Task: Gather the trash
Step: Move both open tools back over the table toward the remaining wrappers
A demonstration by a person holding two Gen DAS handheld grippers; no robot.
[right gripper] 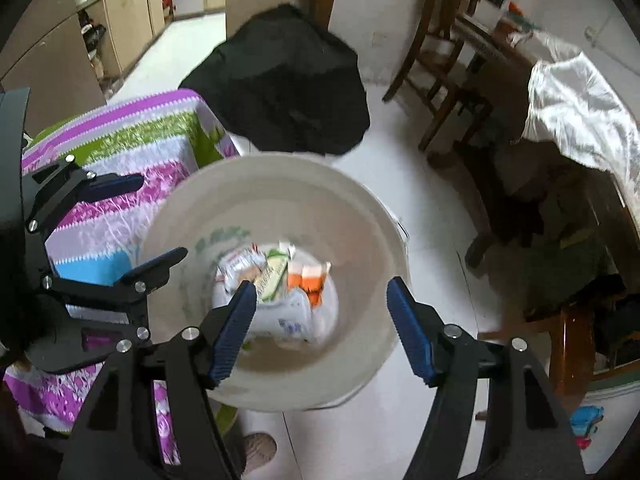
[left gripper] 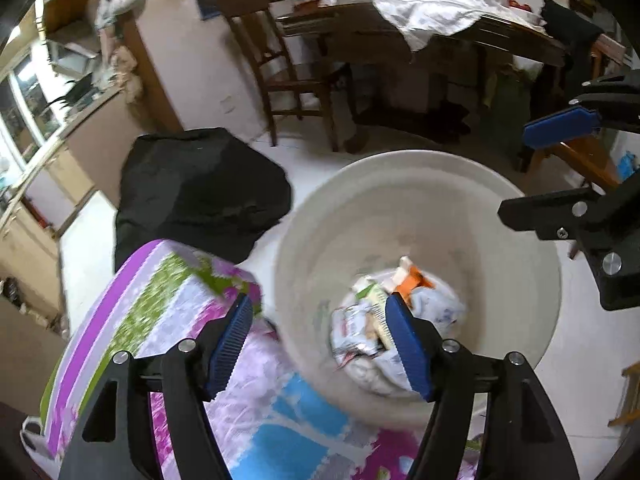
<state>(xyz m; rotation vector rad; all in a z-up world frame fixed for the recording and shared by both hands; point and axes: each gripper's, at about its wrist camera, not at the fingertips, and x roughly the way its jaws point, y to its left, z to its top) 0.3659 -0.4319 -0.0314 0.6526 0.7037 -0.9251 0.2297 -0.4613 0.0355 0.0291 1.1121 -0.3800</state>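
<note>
Below both grippers, a round white bucket (right gripper: 276, 200) stands upright on the pale floor (right gripper: 432, 272), its mouth facing straight up toward the cameras. Down at its bottom lies the trash (right gripper: 276, 296), a loose heap of crumpled white wrappers, a green-and-white packet and an orange-and-white carton; motion blur hides finer detail. The green-and-white packet's long axis runs from about 7 o'clock to 1 o'clock in the right wrist view, and the orange carton stands just beside it toward 3 o'clock. The right gripper (right gripper: 320, 320) hangs over the bucket's mouth with its blue-padded fingers (right gripper: 234, 332) spread apart and nothing between them; only the heap far below shows through the gap. The left gripper (left gripper: 320, 344) hovers at the bucket's rim with its fingers likewise spread and empty, one finger (left gripper: 230, 344) over a flowered purple, green and blue cloth (left gripper: 168, 304) and the other over the bucket's inside. That cloth covers a tabletop touching the bucket at 9 o'clock in the right wrist view. A black bag (right gripper: 288, 92) sits beyond the bucket at 12 o'clock. A wooden chair (right gripper: 440, 60) stands at 1 o'clock, with a white sheet (right gripper: 576, 112) draped nearby at 3 o'clock. A shoe (right gripper: 258, 450) shows at 6 o'clock.
</note>
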